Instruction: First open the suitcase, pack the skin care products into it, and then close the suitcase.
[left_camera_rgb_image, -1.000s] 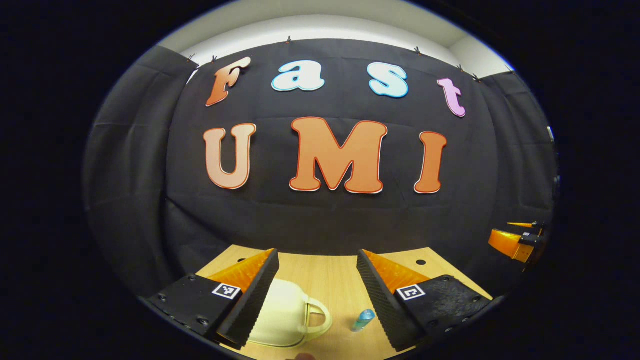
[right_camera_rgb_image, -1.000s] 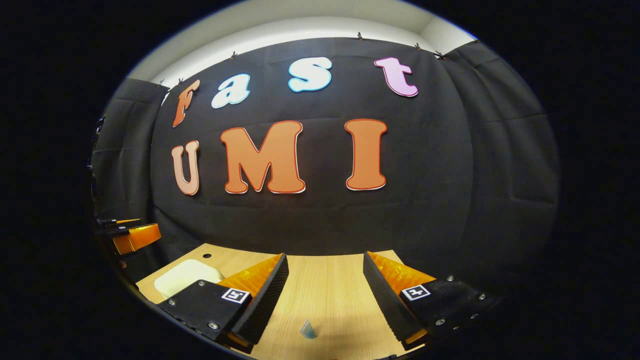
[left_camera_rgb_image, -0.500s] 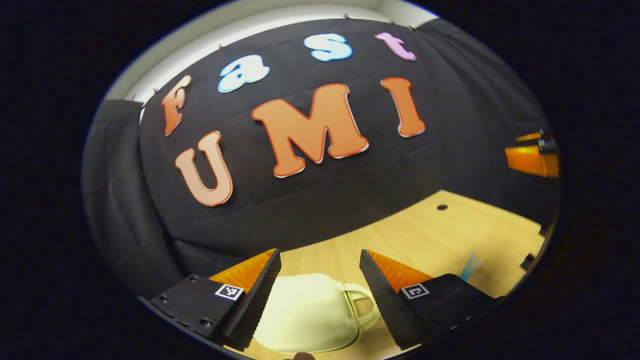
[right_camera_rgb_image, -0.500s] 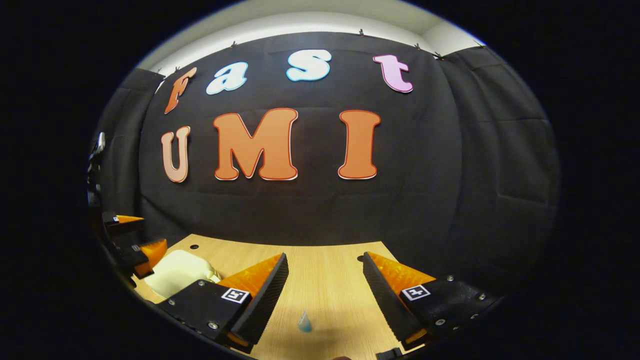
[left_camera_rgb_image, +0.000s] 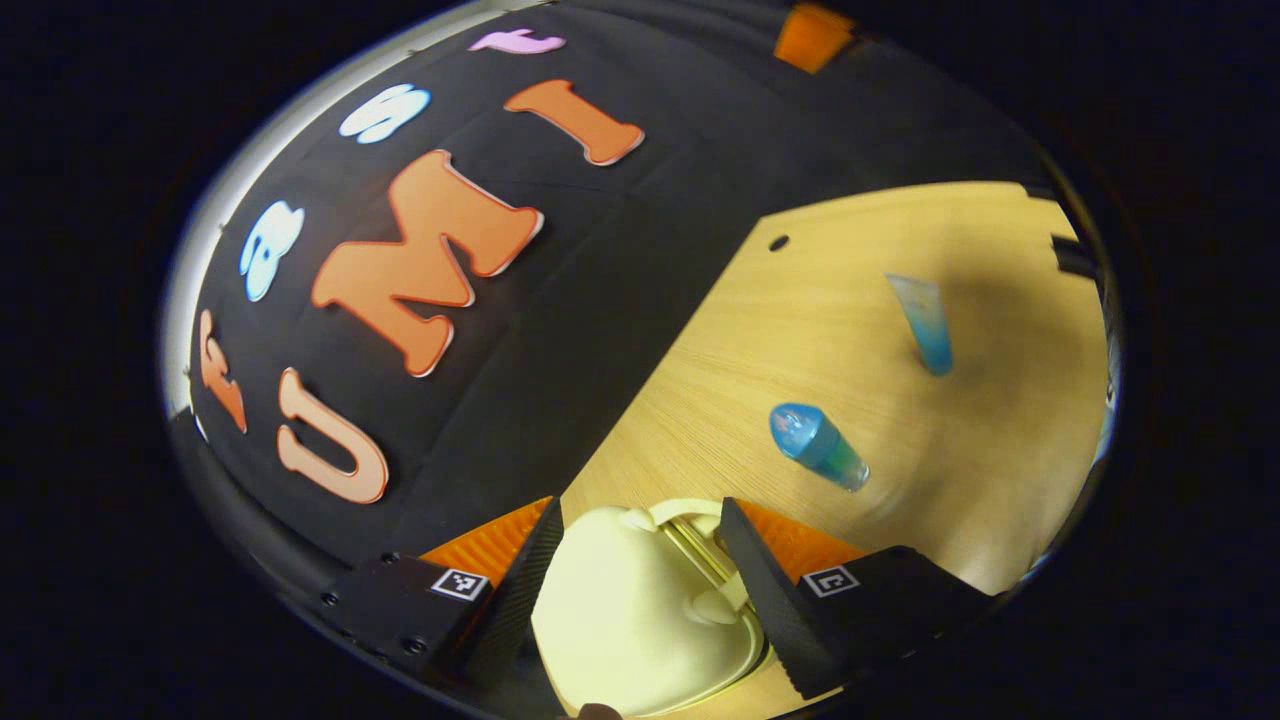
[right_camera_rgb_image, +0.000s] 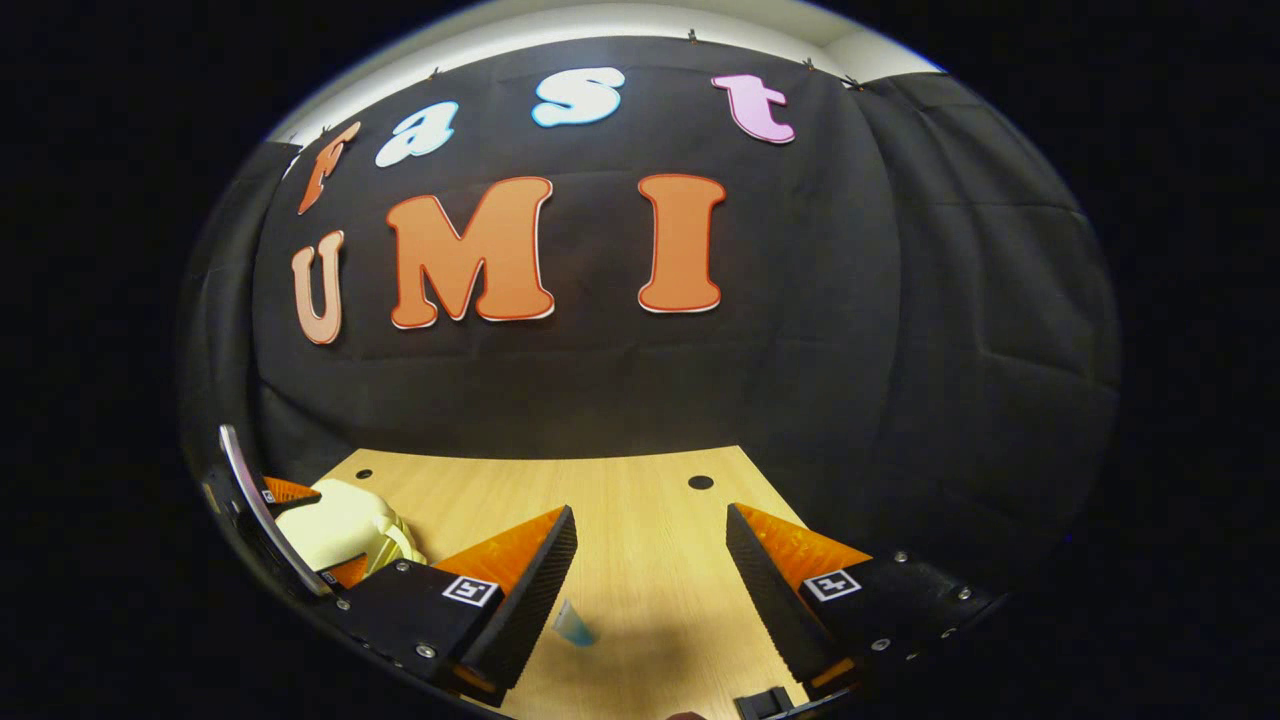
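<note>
Jaws of the left gripper (left_camera_rgb_image: 640, 560) stood apart in the left gripper view, one finger on each side of the small cream suitcase (left_camera_rgb_image: 630, 620), which lay closed on the wooden table (left_camera_rgb_image: 800, 310); whether either finger touched the case could not be told. The view was strongly tilted, so the table ran up toward the right. The suitcase's handle (left_camera_rgb_image: 700, 540) lay at its upper right, close beside the right finger. Farther off on the table, well apart from the case, lay two skin care products: a short blue-green bottle (left_camera_rgb_image: 817, 446) with a rounded blue cap lying on its side, and beyond it a pale blue tube (left_camera_rgb_image: 923, 322); the two were apart from each other. A small dark hole (left_camera_rgb_image: 778, 242) marked the table near the black cloth wall (left_camera_rgb_image: 600, 260). In the right gripper view the right gripper (right_camera_rgb_image: 650, 570) hung above the table (right_camera_rgb_image: 640, 500) with its jaws wide open and nothing between them. Just beside its left finger lay the flat pale end of the tube (right_camera_rgb_image: 574, 624), partly hidden by that finger. At the far left of this view sat the cream suitcase (right_camera_rgb_image: 345, 520), with the left gripper (right_camera_rgb_image: 300, 520) around it, though too small and cut off to judge contact. Behind the table rose the black cloth wall (right_camera_rgb_image: 900, 300).
</note>
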